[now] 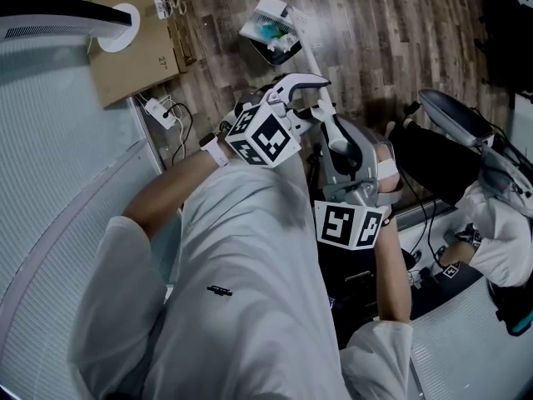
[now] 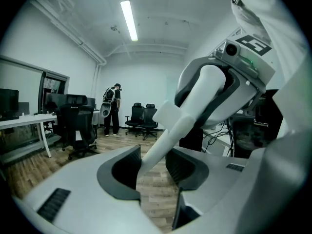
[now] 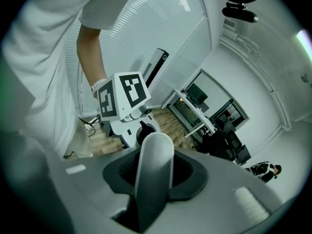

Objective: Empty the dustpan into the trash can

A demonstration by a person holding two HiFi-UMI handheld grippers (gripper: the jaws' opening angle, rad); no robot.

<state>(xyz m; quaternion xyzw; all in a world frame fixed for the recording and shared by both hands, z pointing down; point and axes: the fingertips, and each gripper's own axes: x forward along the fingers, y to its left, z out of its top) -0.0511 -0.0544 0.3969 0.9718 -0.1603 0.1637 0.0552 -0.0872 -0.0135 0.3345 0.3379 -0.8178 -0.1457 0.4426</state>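
Looks down on a wood-plank floor, cardboard box at the far left, dark chair at the right. Holds the dustpan out at the far end, litter inside, on the boards or just over them; cannot tell which. Grips its white handle with both claws: left gripper narrowed onto the shaft crossing slantwise between the pads, right gripper half closed around the handle nearer the body. Runs the long axis from the claws straight away to the pan, left gripper the nearer to it. Shows no trash can anywhere, so probably needs a swing to find one. Leaves open floor far right, with box and cables crowding the left.
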